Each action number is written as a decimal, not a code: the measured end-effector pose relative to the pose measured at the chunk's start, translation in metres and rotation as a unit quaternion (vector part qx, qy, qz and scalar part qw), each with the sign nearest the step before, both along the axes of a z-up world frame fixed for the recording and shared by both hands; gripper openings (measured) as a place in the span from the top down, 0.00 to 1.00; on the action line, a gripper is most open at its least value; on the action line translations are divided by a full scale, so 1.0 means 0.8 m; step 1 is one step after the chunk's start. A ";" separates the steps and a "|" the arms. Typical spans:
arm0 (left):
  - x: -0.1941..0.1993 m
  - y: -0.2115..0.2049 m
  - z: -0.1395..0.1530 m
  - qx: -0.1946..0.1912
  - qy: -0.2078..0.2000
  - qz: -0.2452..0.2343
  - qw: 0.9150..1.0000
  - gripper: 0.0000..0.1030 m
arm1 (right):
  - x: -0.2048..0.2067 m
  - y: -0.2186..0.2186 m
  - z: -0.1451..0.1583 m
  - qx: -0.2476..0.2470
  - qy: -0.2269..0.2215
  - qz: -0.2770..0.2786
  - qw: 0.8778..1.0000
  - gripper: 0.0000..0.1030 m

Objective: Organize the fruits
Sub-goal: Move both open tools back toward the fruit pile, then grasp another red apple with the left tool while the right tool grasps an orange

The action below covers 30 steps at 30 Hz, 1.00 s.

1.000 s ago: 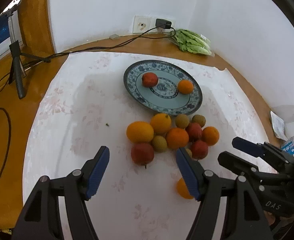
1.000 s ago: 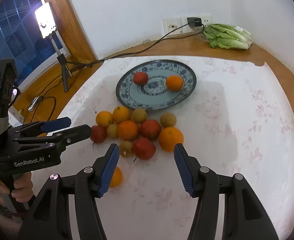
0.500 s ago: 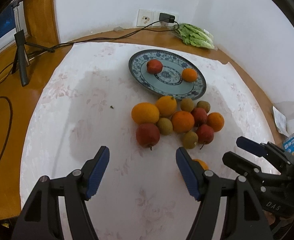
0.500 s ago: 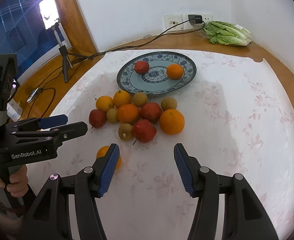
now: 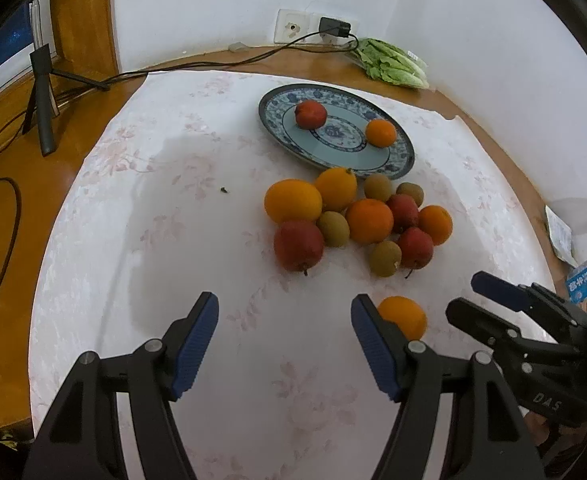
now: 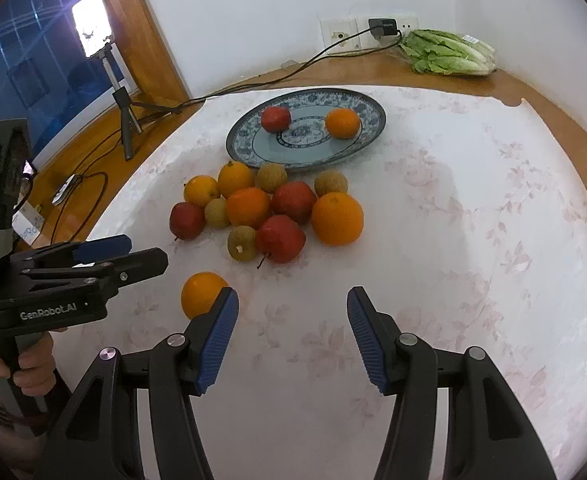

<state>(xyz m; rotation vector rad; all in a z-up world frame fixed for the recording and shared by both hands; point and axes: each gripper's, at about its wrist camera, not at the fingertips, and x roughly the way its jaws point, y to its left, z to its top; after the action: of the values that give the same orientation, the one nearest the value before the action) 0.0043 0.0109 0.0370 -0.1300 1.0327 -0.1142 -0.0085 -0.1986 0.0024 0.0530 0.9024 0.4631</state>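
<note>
A blue-patterned plate [image 5: 397, 160] [image 6: 373, 128] holds a red apple [image 5: 310, 114] and an orange [image 5: 380, 133]. In front of it lies a cluster of oranges, red apples and brownish-green fruits [image 5: 369, 220] [image 6: 269, 208] on the white cloth. One orange [image 5: 403, 316] [image 6: 201, 294] lies apart, nearer me. My left gripper [image 5: 283, 340] is open and empty, with that lone orange just right of its right finger. My right gripper [image 6: 291, 340] is open and empty, with the lone orange just left of its left finger.
A bunch of lettuce [image 5: 389, 64] [image 6: 449, 54] lies by the wall at the back right. A black cable [image 5: 221, 64] runs from a wall socket across the wooden table. A small tripod [image 5: 41, 96] with a light [image 6: 91, 32] stands at the left. Paper packets [image 5: 569, 248] lie at the right edge.
Both grippers have drawn back toward me and away from the fruit cluster. The lone orange now shows beside the fingers rather than behind them. Both stay open.
</note>
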 end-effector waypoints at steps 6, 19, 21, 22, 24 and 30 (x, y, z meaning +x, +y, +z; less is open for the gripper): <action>-0.002 -0.007 0.003 -0.008 -0.009 -0.012 1.000 0.30 | -0.003 0.001 0.002 0.001 -0.004 0.000 1.000 0.44; 0.027 -0.009 -0.004 0.006 -0.027 -0.010 1.000 0.35 | -0.007 0.008 -0.001 -0.001 0.000 0.004 1.000 0.44; 0.029 -0.009 -0.008 0.005 -0.025 -0.011 1.000 0.40 | -0.007 0.008 -0.002 -0.001 0.001 0.005 1.000 0.44; 0.030 -0.009 -0.009 0.004 -0.024 -0.012 1.000 0.42 | -0.007 0.009 -0.003 -0.001 0.001 0.006 1.000 0.44; 0.031 -0.010 -0.011 0.001 -0.024 -0.014 1.000 0.46 | -0.007 0.010 -0.004 -0.002 0.003 0.008 1.000 0.44; 0.037 -0.011 -0.018 -0.008 -0.025 -0.019 0.999 0.53 | -0.007 0.012 -0.006 -0.004 0.005 0.009 1.000 0.44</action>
<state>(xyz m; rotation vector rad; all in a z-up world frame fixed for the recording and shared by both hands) 0.0341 0.0020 0.0229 -0.1214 0.9852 -0.1591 -0.0139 -0.1886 -0.0025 0.0402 0.9161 0.4753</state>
